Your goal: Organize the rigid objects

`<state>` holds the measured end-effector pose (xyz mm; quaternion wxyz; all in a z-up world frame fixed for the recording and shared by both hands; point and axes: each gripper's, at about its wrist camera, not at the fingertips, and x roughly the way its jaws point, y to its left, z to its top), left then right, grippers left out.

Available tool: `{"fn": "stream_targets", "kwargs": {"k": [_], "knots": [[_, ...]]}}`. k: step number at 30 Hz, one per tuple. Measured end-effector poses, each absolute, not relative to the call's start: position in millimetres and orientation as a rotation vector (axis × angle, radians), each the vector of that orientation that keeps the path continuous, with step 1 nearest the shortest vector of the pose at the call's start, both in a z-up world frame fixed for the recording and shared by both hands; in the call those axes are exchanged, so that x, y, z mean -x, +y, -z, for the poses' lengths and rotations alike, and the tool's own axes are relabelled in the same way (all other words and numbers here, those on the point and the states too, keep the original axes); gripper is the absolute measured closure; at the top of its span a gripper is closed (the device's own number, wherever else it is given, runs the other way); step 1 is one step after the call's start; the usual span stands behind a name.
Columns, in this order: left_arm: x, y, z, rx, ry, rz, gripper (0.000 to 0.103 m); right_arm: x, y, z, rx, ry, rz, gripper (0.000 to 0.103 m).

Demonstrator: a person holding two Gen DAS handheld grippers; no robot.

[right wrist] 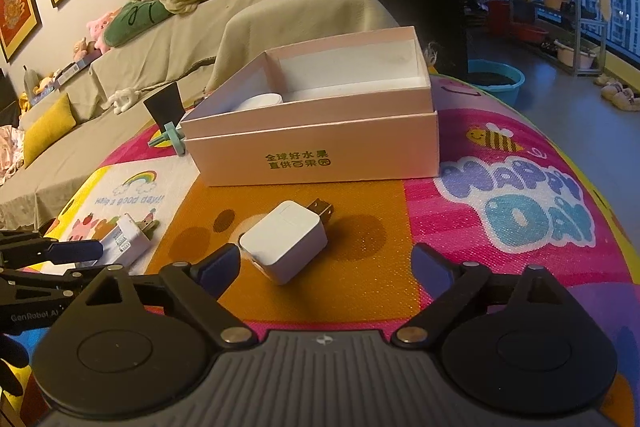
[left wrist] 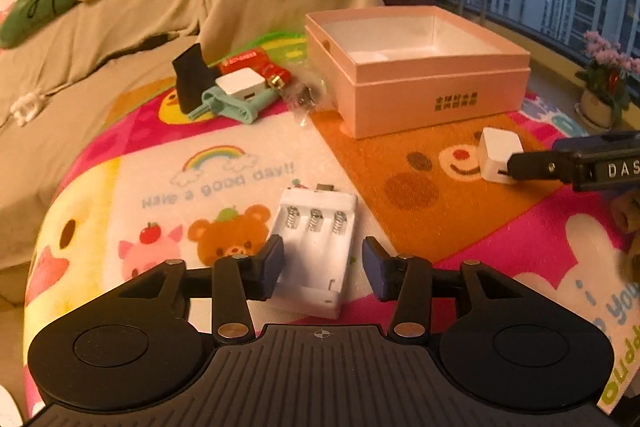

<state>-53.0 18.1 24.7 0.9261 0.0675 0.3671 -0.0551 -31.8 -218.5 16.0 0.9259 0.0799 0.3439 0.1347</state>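
A white battery charger (left wrist: 316, 247) lies on the cartoon mat, and my left gripper (left wrist: 323, 265) is open around its near end without closing on it. It also shows in the right wrist view (right wrist: 126, 237). A white plug adapter (right wrist: 286, 241) lies on the orange patch; my right gripper (right wrist: 326, 267) is open with the adapter between the fingers, near the left finger (right wrist: 220, 263). The adapter (left wrist: 500, 155) also shows in the left wrist view. An open pink box (left wrist: 420, 67) stands behind; it also shows in the right wrist view (right wrist: 316, 155), holding a white round item (right wrist: 260, 101).
A pile lies left of the box: a black piece (left wrist: 192, 77), a teal tool (left wrist: 236, 105), a white cube (left wrist: 240, 85), a red pack (left wrist: 256, 65) and a clear bag (left wrist: 306, 95). A covered sofa (left wrist: 120, 27) stands behind. The mat's edge curves down on the left.
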Motion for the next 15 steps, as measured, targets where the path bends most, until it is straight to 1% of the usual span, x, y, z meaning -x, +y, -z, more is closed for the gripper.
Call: {"fn": "stream_targets", "kwargs": {"k": [5, 9, 10, 14, 15], "knots": [[54.9, 21.7, -29.5, -0.162, 0.705, 0.082, 0.053, 30.7, -215.7, -15.5, -0.153, 0.711, -0.286, 0.006], [49.1, 27.8, -28.3, -0.102, 0.742, 0.129, 0.056, 30.7, -214.1, -15.0, -0.144, 0.714, -0.287, 0.005], [47.2, 28.7, -25.8, -0.079, 0.763, 0.146, 0.054, 30.8, -213.9, -15.0, -0.142, 0.714, -0.287, 0.005], [49.5, 26.4, -23.8, -0.086, 0.75, 0.156, 0.052, 30.8, -213.7, -15.0, -0.141, 0.715, -0.287, 0.005], [49.6, 26.5, -23.8, -0.078, 0.75, 0.161, 0.049, 30.9, -214.0, -14.9, -0.14, 0.715, -0.288, 0.004]]}}
